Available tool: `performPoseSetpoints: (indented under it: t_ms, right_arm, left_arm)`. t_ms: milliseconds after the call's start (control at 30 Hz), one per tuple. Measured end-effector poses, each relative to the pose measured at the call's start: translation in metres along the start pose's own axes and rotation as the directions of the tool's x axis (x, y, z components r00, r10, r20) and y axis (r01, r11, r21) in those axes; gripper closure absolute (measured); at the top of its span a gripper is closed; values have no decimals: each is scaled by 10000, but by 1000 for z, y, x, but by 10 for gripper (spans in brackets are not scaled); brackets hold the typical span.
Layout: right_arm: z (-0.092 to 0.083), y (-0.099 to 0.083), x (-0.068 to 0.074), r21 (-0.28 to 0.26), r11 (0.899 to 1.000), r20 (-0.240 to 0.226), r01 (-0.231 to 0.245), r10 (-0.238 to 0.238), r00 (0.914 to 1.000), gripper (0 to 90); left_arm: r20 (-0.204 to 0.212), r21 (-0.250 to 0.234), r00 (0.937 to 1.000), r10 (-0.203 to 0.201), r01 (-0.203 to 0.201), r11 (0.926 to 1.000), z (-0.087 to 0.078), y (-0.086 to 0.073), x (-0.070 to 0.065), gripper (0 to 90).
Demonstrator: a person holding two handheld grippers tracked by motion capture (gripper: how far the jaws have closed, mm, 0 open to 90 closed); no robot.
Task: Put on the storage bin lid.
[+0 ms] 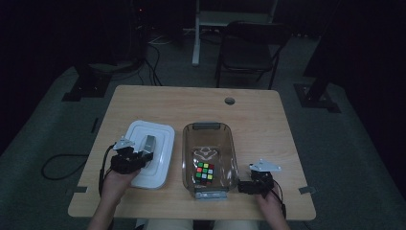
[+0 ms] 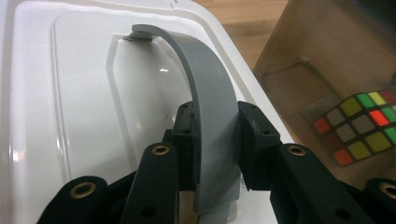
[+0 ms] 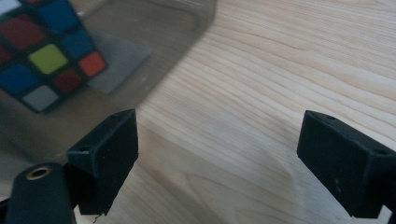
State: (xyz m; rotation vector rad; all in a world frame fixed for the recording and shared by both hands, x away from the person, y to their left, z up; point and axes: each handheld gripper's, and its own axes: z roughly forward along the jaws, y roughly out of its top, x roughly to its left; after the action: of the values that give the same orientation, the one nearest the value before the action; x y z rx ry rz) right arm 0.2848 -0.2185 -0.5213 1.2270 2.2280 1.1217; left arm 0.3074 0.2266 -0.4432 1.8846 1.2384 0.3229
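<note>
Two black pads of my left hand-held gripper (image 2: 215, 140) pinch the grey curved plastic handle (image 2: 205, 98) of the white rectangular plastic lid (image 1: 149, 152), which lies flat on the surface right under that gripper. I judge the lid light and stiff, its handle thin, smooth and likely slippery, so mid-arch is the place to hold. My right hand-held gripper (image 3: 217, 161) stands wide and empty just beside the clear plastic box (image 1: 187, 158) holding the multicoloured puzzle cube (image 1: 205, 172).
</note>
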Motion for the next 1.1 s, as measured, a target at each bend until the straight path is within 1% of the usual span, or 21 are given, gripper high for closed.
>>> performPoseSetpoints:
  t_ms: [100,167,233,267,367,400,500,567,633,667,800,833,967,1100]
  right_arm:
    - [2,0,3,-37,10000,-179,87,-88,9998,125]
    - [5,-1,6,111,9995,-116,280,-278,9995,125]
    - [7,0,10,271,9984,-171,503,-498,9986,128]
    - [7,0,11,273,9980,-102,565,-563,9984,128]
    - [7,1,12,211,9986,-256,478,-473,9986,128]
    - [8,1,12,210,9987,-310,466,-460,9985,128]
    - [9,3,14,221,9983,-350,531,-523,9980,128]
    - [9,4,17,194,9980,-378,609,-601,9975,128]
    - [9,6,20,184,9972,-420,726,-718,9965,128]
    - [10,6,22,167,9971,-450,740,-732,9963,128]
    - [13,7,28,111,9966,-552,813,-805,9952,128]
    - [13,8,30,134,9964,-582,838,-829,9949,128]
    - [17,11,37,137,9953,-643,960,-950,9934,128]
    - [22,14,45,110,9941,-825,1077,-1064,9909,128]
  left_arm:
    - [83,-153,9999,111,-109,9998,-8,5,-2,720]
    - [55,-286,9999,113,-112,9995,-15,10,-3,720]
    - [151,-423,9998,124,-118,9990,-20,13,-3,721]
    - [226,-509,9997,71,-60,9987,-23,15,-3,721]
    - [317,-700,9991,269,-246,9972,-31,21,-8,721]
    - [358,-782,9986,393,-364,9963,-34,23,-11,722]
    - [570,-973,9971,499,-442,9943,-39,28,-16,722]
    - [626,-1076,9963,591,-521,9928,-42,31,-19,722]
    - [993,-1259,9935,547,-420,9912,-45,34,-22,724]
    - [1140,-1315,9917,594,-442,9903,-46,35,-25,723]
    - [1566,-1494,9826,995,-760,9859,-50,39,-39,724]
    - [1667,-1535,9808,1012,-755,9853,-50,41,-41,724]
    - [1701,-1494,9776,1241,-989,9838,-47,45,-48,724]
    - [1892,-1379,9717,1416,-1165,9836,-42,48,-55,724]
